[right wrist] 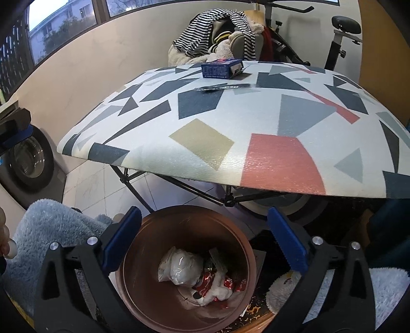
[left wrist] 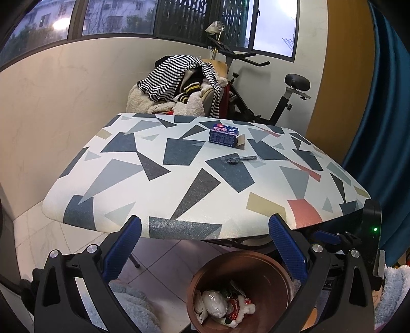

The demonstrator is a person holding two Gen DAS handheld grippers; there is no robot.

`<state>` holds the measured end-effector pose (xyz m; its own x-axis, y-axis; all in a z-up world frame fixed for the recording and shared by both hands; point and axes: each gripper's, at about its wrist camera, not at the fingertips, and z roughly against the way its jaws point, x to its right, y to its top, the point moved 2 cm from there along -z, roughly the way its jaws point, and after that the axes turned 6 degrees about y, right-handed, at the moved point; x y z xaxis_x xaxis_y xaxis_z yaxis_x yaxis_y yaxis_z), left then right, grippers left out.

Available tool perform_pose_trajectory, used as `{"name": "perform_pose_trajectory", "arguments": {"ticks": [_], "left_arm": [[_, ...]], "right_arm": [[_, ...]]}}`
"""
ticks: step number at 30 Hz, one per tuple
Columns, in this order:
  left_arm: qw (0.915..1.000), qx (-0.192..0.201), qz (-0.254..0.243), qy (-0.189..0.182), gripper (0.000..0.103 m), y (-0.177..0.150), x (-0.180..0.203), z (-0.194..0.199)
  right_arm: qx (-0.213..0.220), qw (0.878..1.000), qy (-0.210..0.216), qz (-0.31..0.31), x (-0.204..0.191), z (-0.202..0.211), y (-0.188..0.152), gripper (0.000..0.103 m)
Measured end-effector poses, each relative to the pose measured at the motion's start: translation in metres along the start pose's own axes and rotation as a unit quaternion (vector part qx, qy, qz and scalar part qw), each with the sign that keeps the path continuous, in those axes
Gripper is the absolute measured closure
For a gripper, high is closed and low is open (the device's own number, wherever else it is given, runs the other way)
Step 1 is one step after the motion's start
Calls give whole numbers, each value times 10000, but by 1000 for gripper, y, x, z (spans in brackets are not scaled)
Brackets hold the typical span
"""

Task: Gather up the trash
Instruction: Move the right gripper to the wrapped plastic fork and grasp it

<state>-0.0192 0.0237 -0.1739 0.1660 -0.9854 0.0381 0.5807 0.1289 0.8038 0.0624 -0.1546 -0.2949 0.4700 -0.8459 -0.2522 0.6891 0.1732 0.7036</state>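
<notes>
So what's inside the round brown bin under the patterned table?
Inside the round brown bin lie a white bundle in clear plastic and a crumpled red-and-white wrapper. Whatever is beneath them is covered.

Geometric-patterned table, blue box near far edge, dark wrapped utensil just in front

Cool, soft daylight comes through the windows at the top, with a blown-out glare spot near the left wrist view's upper left corner. Both views are sharp at centre but bow strongly outward, with dark vignetted corners. Beneath the table lies dim shadow.
</notes>
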Motion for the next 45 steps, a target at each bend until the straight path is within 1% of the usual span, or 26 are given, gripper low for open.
{"name": "perform_pose_trajectory", "arguments": {"ticks": [8, 12, 14, 15, 18, 22, 24, 25, 26, 27, 29, 30, 31, 32, 34, 35, 37, 38, 40, 41, 43, 45], "left_arm": [[9999, 82, 7, 59, 6, 8, -11, -3], [9999, 138, 16, 94, 6, 15, -19, -7], [9998, 171, 14, 74, 6, 19, -22, -11], [9998, 180, 1, 69, 6, 22, -24, -13], [9997, 226, -87, 66, 6, 30, -26, -21], [9995, 289, -146, 22, 6, 44, -31, -35], [9994, 317, -146, 13, 6, 51, -34, -41], [9994, 334, -131, 5, 6, 55, -36, -45], [9994, 345, -99, -10, 6, 59, -39, -49], [9994, 344, -54, -28, 6, 63, -42, -53], [9995, 321, 46, -56, 6, 69, -48, -63], [9995, 309, 86, -63, 6, 71, -51, -67], [9995, 297, 113, -42, 6, 73, -54, -74], [9995, 284, 122, -23, 6, 74, -55, -77], [9996, 235, 180, 4, 6, 74, -60, -88], [9996, 212, 201, 4, 6, 74, -61, -92], [9996, 131, 252, 2, 6, 72, -65, -103], [9996, 94, 267, 5, 6, 71, -66, -108], [9996, 35, 289, 5, 6, 69, -69, -115], [9995, -3, 313, -1, 6, 68, -71, -120], [9994, -24, 338, -14, 6, 68, -73, -124], [9994, -22, 340, -11, 6, 68, -75, -128]], "right_arm": [[36, 9998, -195, 74, 4, 8, 10, 6], [32, 9992, -275, 271, 8, 9, 21, 6], [-13, 9987, -278, 419, 11, 8, 32, 6], [-39, 9982, -261, 543, 16, 7, 44, 6], [-92, 9973, -263, 685, 21, 6, 57, 6], [-440, 9904, -164, 1298, 32, -10, 100, 6], [-479, 9885, -161, 1423, 35, -12, 110, 6], [-566, 9838, -149, 1694, 39, -22, 128, 6], [-579, 9831, -143, 1731, 41, -24, 131, 6], [-665, 9793, -99, 1909, 45, -34, 143, 6], [-814, 9745, -56, 2090, 42, -47, 152, 6], [-931, 9694, -49, 2270, 44, -60, 161, 6], [-949, 9687, -50, 2294, 45, -63, 164, 6], [-1043, 9647, -56, 2417, 47, -75, 173, 6], [-1130, 9609, -49, 2529, 48, -90, 183, 7], [-1205, 9568, -25, 2647, 48, -107, 193, 7], [-1252, 9548, 9, 2698, 48, -117, 197, 7], [-1369, 9515, 92, 2754, 48, -131, 202, 8], [-1482, 9482, 159, 2805, 49, -144, 206, 13], [-1612, 9446, 271, 2846, 50, -153, 213, 15], [-1770, 9407, 511, 2849, 51, -163, 220, 20], [-1797, 9401, 541, 2845, 52, -165, 222, 23]]}}
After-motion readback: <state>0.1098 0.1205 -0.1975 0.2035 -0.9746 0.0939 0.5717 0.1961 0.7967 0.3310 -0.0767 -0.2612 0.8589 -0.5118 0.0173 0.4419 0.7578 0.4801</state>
